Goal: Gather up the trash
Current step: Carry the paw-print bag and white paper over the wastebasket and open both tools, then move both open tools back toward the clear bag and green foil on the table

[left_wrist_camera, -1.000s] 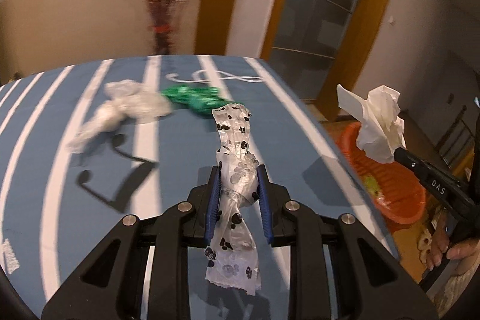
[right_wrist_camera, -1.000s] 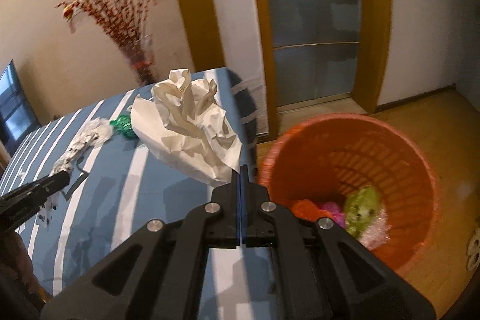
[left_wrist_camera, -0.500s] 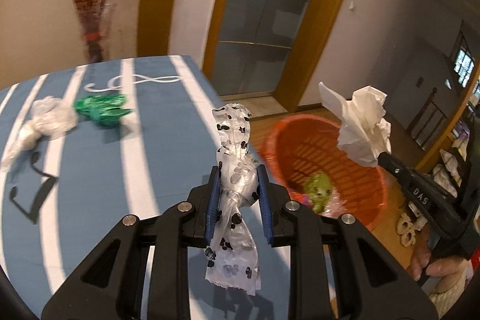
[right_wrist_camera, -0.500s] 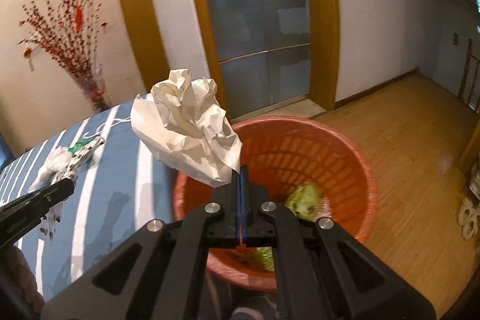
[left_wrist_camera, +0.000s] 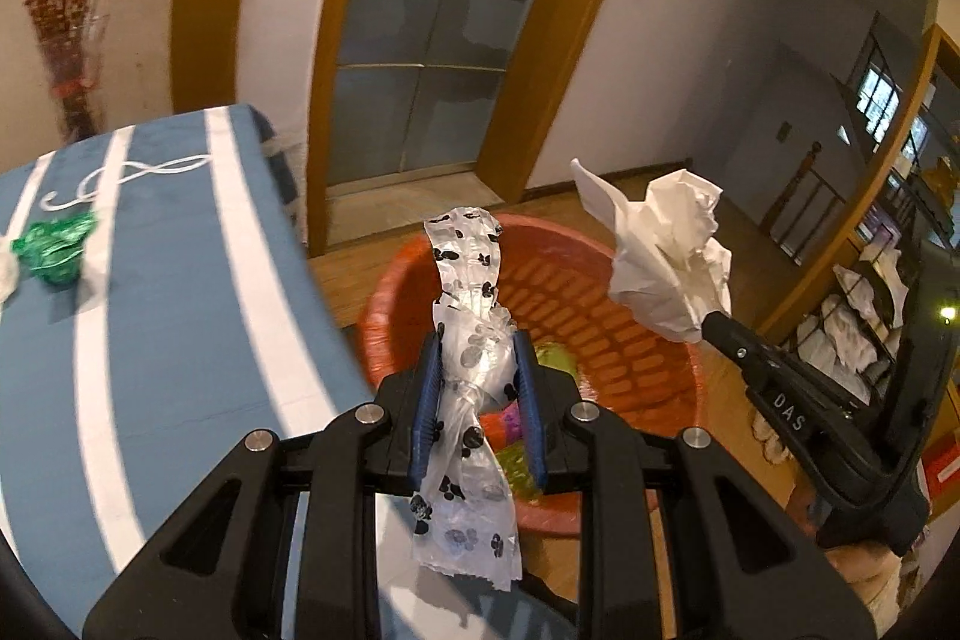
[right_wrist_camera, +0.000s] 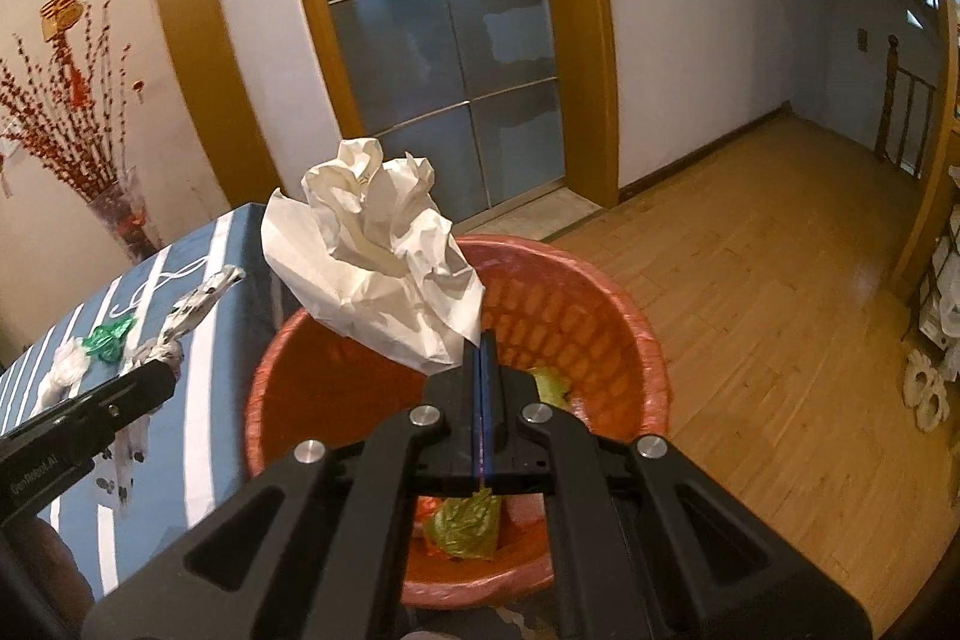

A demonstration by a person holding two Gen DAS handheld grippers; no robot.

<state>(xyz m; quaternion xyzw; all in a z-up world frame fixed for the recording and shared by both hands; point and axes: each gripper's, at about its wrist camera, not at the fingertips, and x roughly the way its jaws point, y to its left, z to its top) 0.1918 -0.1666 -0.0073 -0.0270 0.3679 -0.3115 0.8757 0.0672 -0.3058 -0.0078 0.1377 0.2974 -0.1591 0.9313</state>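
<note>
The left gripper (left_wrist_camera: 478, 391) pinches a limp, featherlight paw-print plastic bag (left_wrist_camera: 471, 400) mid-length while the right gripper (right_wrist_camera: 483, 340) nips the crumpled paper's (right_wrist_camera: 375, 280) corner, both at mid-frame over the orange basket (right_wrist_camera: 630, 334).

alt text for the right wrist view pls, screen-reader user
The right gripper, jaws shut, pinches a crumpled white paper above an orange basket that already holds trash. At left, the left gripper holds a paw-print plastic bag over a blue striped table.
</note>
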